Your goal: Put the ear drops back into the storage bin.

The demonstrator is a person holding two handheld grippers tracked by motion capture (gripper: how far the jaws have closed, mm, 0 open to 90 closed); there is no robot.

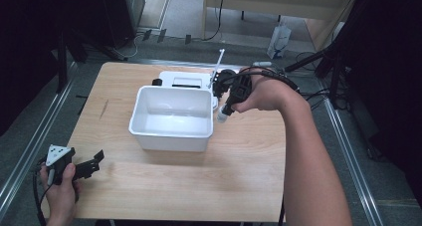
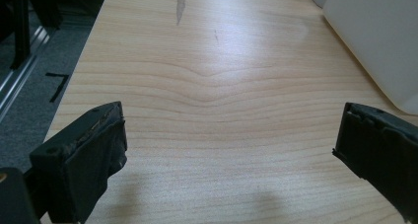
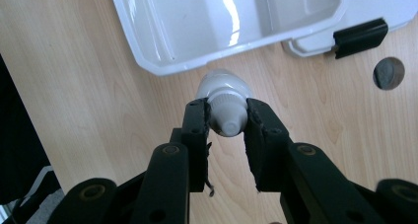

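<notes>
Right claw (image 3: pixel 226 123) clamps a small white bottle (image 3: pixel 224 93) upright, cap up; left claw (image 2: pixel 229 150) gapes empty.

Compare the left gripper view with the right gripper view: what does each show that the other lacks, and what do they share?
Left gripper view alone: the left gripper open over bare wood, and a dark streak in the grain.

Right gripper view alone: the right gripper shut on a small white bottle, a black latch and a round hole.

Both: the wooden table and the white bin.

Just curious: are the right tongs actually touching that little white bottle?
Touching. In the right gripper view, the right tongs press both sides of the white bottle's ribbed cap.
</notes>
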